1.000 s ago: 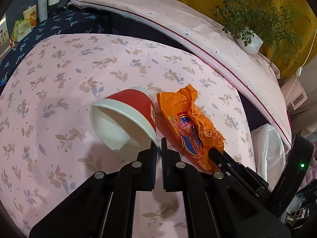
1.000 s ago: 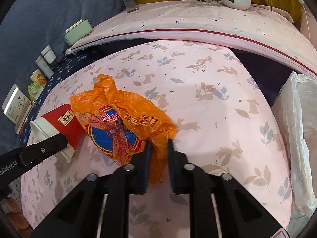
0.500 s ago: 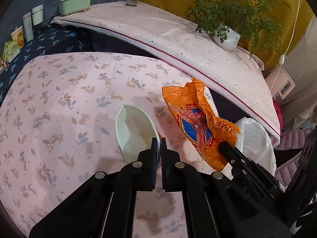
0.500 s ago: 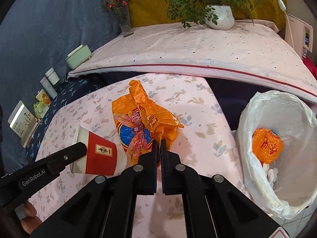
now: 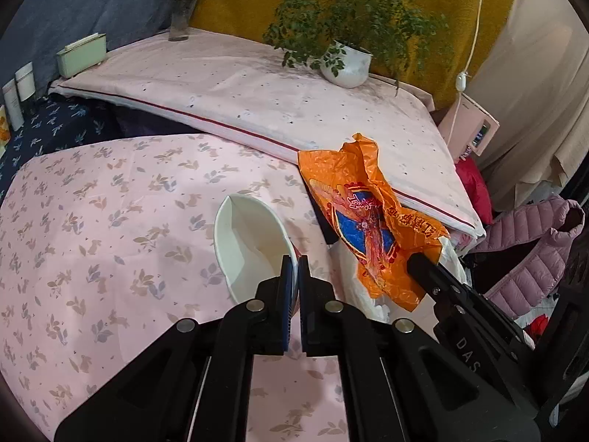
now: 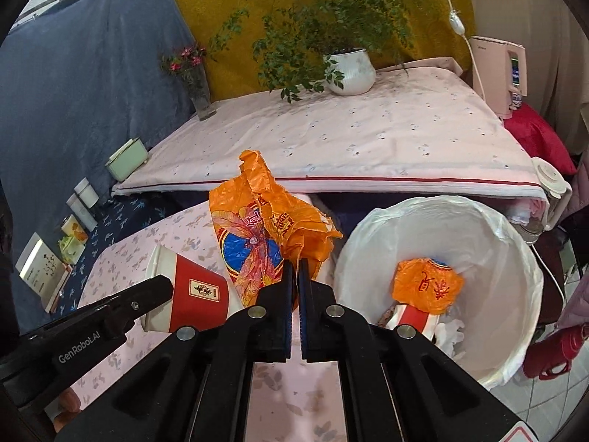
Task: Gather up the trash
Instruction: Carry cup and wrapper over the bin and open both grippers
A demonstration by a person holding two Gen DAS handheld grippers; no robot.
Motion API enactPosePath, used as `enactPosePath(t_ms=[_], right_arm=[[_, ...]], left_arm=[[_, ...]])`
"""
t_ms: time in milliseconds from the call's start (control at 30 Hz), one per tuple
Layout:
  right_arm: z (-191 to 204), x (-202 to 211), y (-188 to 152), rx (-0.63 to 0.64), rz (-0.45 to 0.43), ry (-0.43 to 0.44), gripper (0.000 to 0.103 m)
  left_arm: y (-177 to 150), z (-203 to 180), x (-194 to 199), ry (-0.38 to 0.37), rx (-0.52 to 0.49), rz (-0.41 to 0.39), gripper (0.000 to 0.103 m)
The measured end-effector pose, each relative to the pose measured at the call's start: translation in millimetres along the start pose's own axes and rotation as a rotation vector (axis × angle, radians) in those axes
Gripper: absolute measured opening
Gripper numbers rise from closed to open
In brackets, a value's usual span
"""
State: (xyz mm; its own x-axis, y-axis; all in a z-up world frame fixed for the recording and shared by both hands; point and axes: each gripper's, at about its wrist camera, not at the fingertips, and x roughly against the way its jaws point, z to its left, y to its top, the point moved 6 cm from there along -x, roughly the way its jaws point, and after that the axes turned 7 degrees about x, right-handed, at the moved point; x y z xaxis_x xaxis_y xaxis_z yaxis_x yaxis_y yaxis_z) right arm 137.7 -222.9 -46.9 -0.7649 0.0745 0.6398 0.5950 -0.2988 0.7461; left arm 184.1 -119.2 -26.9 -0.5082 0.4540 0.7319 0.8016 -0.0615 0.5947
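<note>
My left gripper (image 5: 293, 265) is shut on the rim of a red and white paper cup (image 5: 250, 243) and holds it lifted above the pink floral table (image 5: 92, 239). The cup also shows in the right wrist view (image 6: 191, 291). My right gripper (image 6: 293, 269) is shut on a crumpled orange plastic bag (image 6: 265, 232) and holds it in the air beside the white-lined trash bin (image 6: 460, 221). The bag also shows in the left wrist view (image 5: 364, 217). The bin holds another orange wrapper (image 6: 427, 285) and other trash.
A higher table with a pale cloth (image 6: 349, 140) stands behind, carrying a potted plant (image 6: 349, 70), a flower vase (image 6: 198, 88) and a green box (image 6: 127, 158). Small containers and books (image 6: 44, 272) sit at the left. A purple jacket (image 5: 533, 250) lies to the right.
Both grippers have lifted their loads off the table and moved right, toward the bin. The bin has come fully into the right wrist view.
</note>
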Motion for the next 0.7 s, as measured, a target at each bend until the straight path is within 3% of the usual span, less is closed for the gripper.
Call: enactPosePath(t_ms=[400, 700], right_arm=[[-88, 42, -8, -0.114, -0.037, -0.110, 0.003], [-138, 53, -23, -0.192, -0.036, -0.164, 0.003]], left_arm=[[-12, -94, -5, -0.092, -0.137, 0.012, 0.003], [-20, -142, -23, -0.144, -0.197, 0.050, 0.003]])
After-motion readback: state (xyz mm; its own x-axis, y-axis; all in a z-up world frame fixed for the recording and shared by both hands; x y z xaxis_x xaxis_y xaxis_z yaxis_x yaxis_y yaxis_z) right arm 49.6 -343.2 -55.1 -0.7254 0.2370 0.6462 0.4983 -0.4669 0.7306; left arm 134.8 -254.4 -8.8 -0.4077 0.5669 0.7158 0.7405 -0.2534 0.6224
